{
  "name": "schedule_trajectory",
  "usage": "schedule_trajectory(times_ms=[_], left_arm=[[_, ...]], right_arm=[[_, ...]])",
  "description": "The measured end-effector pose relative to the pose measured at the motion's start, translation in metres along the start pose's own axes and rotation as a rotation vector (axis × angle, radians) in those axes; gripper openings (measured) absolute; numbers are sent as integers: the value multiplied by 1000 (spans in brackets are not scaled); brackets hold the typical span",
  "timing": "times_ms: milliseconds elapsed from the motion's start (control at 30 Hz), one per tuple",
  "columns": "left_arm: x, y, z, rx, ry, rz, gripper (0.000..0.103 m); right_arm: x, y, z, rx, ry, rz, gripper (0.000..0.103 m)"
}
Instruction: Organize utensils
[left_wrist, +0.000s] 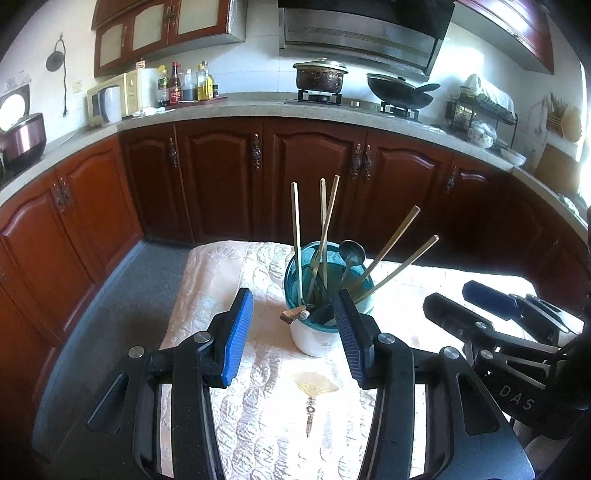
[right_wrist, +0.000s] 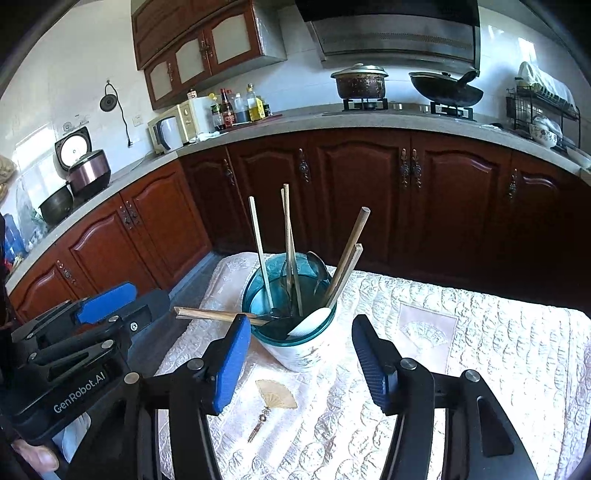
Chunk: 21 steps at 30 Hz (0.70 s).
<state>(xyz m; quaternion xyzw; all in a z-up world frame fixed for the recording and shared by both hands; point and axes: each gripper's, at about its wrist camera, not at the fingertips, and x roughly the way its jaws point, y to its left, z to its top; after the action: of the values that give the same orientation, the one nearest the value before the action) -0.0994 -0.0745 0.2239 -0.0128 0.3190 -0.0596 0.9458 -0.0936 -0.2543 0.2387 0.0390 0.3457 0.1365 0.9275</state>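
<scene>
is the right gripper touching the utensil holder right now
Apart. In the right wrist view the right gripper stands open and empty, and bare tablecloth shows between its right finger and the utensil holder.

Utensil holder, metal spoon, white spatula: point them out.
utensil holder (right_wrist: 255, 295), right wrist view, teal rim's left side.
metal spoon (left_wrist: 352, 253), left wrist view, bowl.
white spatula (right_wrist: 312, 320), right wrist view, blade.

A holder (left_wrist: 317, 332) stands on the table (left_wrist: 229, 280), ahead of the left gripper (left_wrist: 295, 314) and between its fingers. Chopsticks (left_wrist: 296, 236) and a spoon (left_wrist: 351, 254) stand inside it. Seen from the right gripper (right_wrist: 301, 341), it sits ahead, nearer the left finger (right_wrist: 229, 362). Cabinets (left_wrist: 314, 173) lie behind the table.
</scene>
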Motion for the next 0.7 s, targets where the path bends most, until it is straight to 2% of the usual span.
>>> schedule_trajectory(times_ms=[700], left_arm=[[8, 6, -3, -1, 5, 25, 45]], right_arm=[[9, 4, 3, -17, 26, -11, 57]])
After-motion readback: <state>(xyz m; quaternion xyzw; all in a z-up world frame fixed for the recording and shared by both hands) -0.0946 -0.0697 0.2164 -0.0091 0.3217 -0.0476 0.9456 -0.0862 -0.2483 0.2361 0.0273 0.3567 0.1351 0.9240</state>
